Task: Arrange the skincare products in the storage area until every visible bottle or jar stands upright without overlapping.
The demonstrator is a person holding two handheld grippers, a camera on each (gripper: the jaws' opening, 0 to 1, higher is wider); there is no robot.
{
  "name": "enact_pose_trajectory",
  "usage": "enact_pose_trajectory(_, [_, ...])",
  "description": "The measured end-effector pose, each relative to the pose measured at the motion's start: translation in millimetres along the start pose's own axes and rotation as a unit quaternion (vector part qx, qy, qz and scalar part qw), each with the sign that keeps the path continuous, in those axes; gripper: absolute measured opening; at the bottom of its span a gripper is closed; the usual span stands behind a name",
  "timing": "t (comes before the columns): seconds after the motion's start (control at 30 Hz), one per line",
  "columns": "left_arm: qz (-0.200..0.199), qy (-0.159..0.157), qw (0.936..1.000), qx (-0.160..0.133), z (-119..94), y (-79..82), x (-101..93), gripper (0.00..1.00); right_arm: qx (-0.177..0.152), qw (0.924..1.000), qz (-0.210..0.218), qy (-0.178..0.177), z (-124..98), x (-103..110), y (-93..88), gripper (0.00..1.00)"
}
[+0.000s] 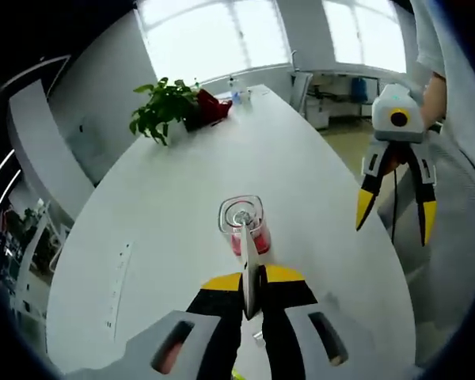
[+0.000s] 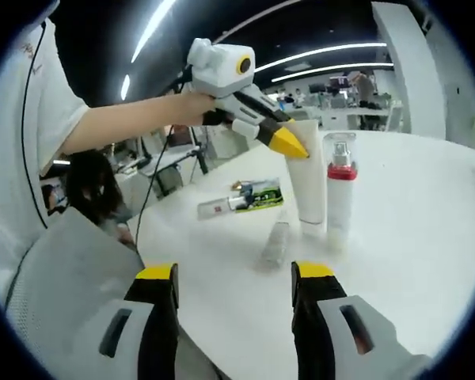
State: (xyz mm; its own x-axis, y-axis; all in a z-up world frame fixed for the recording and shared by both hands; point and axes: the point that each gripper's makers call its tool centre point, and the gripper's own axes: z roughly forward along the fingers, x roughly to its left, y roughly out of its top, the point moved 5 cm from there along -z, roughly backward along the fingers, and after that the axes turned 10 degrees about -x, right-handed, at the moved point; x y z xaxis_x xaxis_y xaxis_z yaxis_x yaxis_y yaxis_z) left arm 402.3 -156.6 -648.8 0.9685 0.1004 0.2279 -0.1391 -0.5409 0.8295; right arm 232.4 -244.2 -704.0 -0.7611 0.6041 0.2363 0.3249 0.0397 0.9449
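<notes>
Right gripper view: the white tube [image 2: 307, 170] is pinched upright by the left gripper [image 2: 289, 142] beside the red-collared pump bottle [image 2: 340, 194] on the white table [image 2: 427, 229], while the right gripper [image 2: 233, 317] is held wide open, empty.

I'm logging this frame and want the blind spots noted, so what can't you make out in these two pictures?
- Left gripper view: the white tube is edge-on between the left claw; its label is unreadable.
- Left gripper view: the pump bottle's lower body is hidden by that tube and claw.
- Right gripper view: the small clear bottle is blurred; contents unclear.
- Right gripper view: print on the flat packets is too small to read.
</notes>
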Motion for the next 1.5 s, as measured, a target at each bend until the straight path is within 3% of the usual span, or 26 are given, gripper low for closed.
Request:
enact_pose_trajectory(0.5, [-0.026,-0.001,0.9994,-0.023,4.3,2.1,4.2,0.14,0.005,0.9999,0.004,-0.009,0.2,0.2,-2.1,0.62])
enact_pose_trajectory(0.63, [-0.037,0.002,0.9986,-0.038,3.7,3.9,6.1,0.15,0.007,0.9998,0.005,-0.018,-1.1,-1.4,-1.6,0.65])
enact_pose_trajectory(0.83, [-0.035,0.006,0.9987,-0.037,3.6,3.8,6.5,0.24,0.009,0.9994,0.003,-0.032,-4.2,-4.3,0.8,0.70])
enact_pose_trajectory(1.0, [-0.041,0.011,0.9981,-0.044,1.0,4.1,7.7,0.24,0.005,0.9988,0.005,-0.048,-9.0,-6.4,4.4,0.73])
enact_pose_trajectory(1.23, [-0.039,0.005,0.9986,-0.037,1.4,2.3,6.4,0.26,0.002,0.9979,0.007,-0.064,-15.7,-6.1,6.8,0.75])
enact_pose_trajectory(1.5, [-0.050,-0.003,0.9986,-0.020,7.0,-7.7,1.2,0.24,0.005,0.9957,0.009,-0.092,-23.6,-9.0,3.5,0.85])
